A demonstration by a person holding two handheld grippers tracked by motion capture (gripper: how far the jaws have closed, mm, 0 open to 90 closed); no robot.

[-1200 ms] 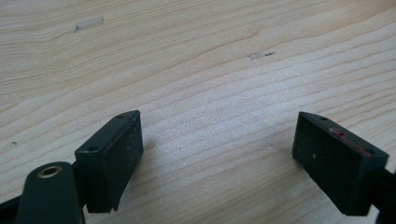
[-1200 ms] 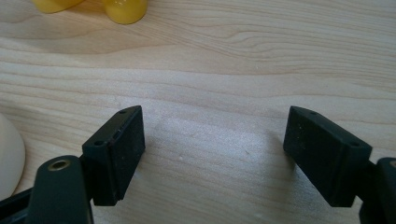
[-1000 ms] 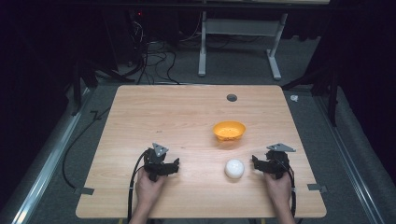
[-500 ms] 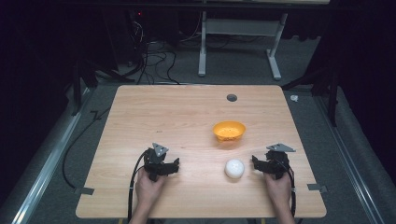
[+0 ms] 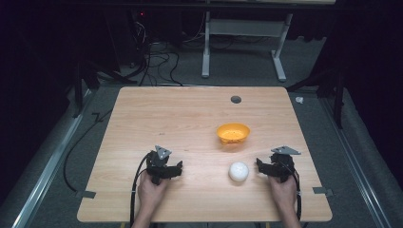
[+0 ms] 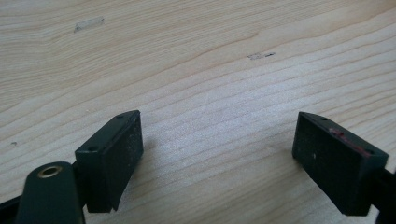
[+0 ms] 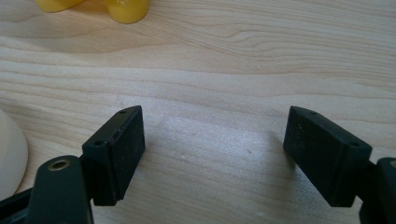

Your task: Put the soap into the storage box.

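Hand-held grippers: 2, one per hand, both low on the near part of the surface (image 5: 142,109), well apart from each other.
Left hand-held gripper (image 5: 177,168): jaws spread wide, nothing between them; in the left gripper view (image 6: 217,140) bare wood grain lies between the two black pads.
Right hand-held gripper (image 5: 260,166): jaws spread wide, holding nothing; in the right gripper view (image 7: 215,140) bare wood lies between the pads.
Hands: 2, left hand (image 5: 151,186) and right hand (image 5: 283,187), each wrapped round its gripper from the near edge.
White ball (image 5: 238,171): 1, on the surface just beside the right hand-held gripper's jaw tips, on the side facing the left hand-held gripper; not touching it as far as visible. In the right gripper view it shows as a white curve at the left edge (image 7: 10,156), outside the left pad.
Orange bowl (image 5: 233,133): 1, upright, beyond the ball, farther out from the right hand-held gripper; apart from the ball. Its yellow-orange base shows at the top left of the right gripper view (image 7: 123,8).
Ball vs left hand-held gripper: between the two grippers, much nearer the right one.
Round dark hole (image 5: 235,99): 1, in the surface, far beyond the bowl.
Cables: 2, one trailing from each gripper toward the near edge.
Tape marks: 2 faint ones on the wood ahead of the left hand-held gripper (image 6: 88,24).
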